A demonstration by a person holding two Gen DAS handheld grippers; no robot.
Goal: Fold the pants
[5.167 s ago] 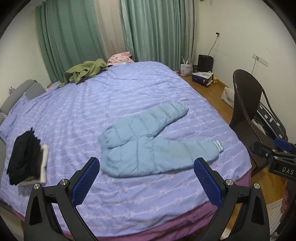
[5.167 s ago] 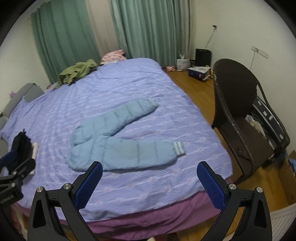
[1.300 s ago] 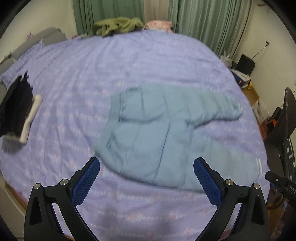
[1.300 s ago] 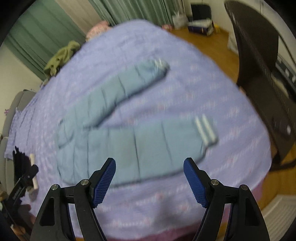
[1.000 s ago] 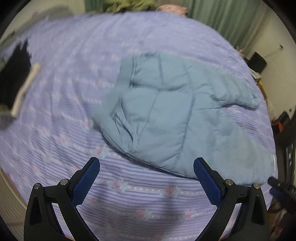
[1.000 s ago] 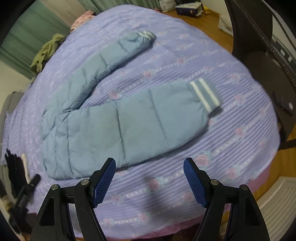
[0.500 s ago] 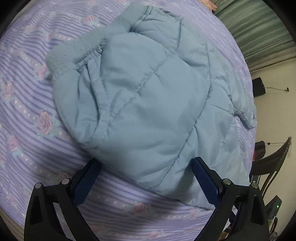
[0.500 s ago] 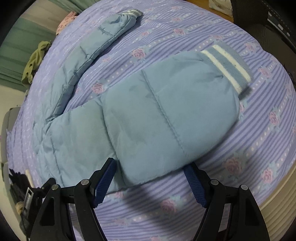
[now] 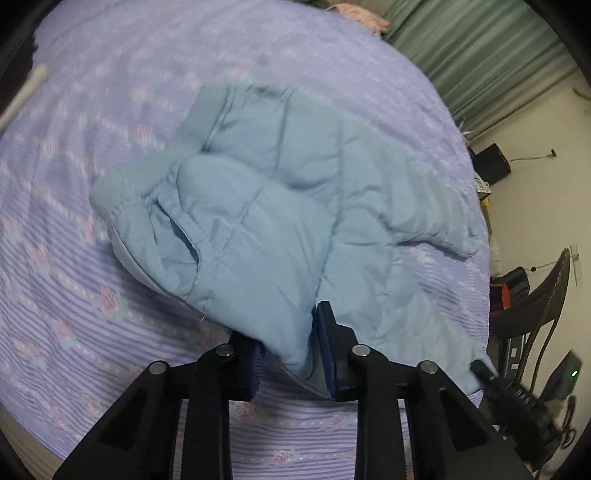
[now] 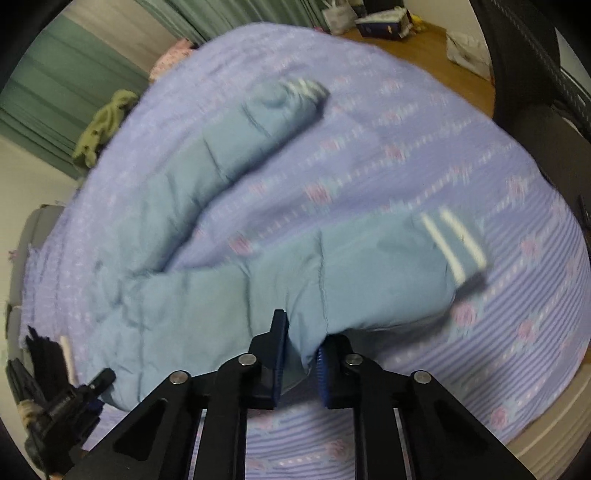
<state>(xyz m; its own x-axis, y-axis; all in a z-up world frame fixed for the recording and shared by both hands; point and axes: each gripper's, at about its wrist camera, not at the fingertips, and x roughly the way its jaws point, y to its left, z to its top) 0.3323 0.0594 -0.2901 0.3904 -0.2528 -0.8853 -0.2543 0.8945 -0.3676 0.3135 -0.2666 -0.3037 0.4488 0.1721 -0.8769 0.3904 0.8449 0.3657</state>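
Observation:
Light blue padded pants (image 9: 280,206) lie spread in a V on the purple bed. My left gripper (image 9: 291,350) is shut on the near edge of the pants by the waist end, lifting the fabric a little. My right gripper (image 10: 301,356) is shut on the near edge of the near leg (image 10: 332,273), whose striped cuff (image 10: 450,243) points right. The far leg (image 10: 236,147) runs up and right to its own striped cuff. The elastic waistband (image 9: 122,177) sits at the left.
The purple flowered bedspread (image 9: 74,295) covers the bed. A dark wicker chair (image 10: 535,92) stands at the right. A black and white item (image 10: 48,358) lies at the bed's left edge. A green garment (image 10: 103,125) lies far back. Boxes and a bag (image 10: 384,18) sit on the wooden floor.
Both grippers came down from above the bed to the pants' near edge and closed on the fabric. The fabric now bunches up between the fingers.

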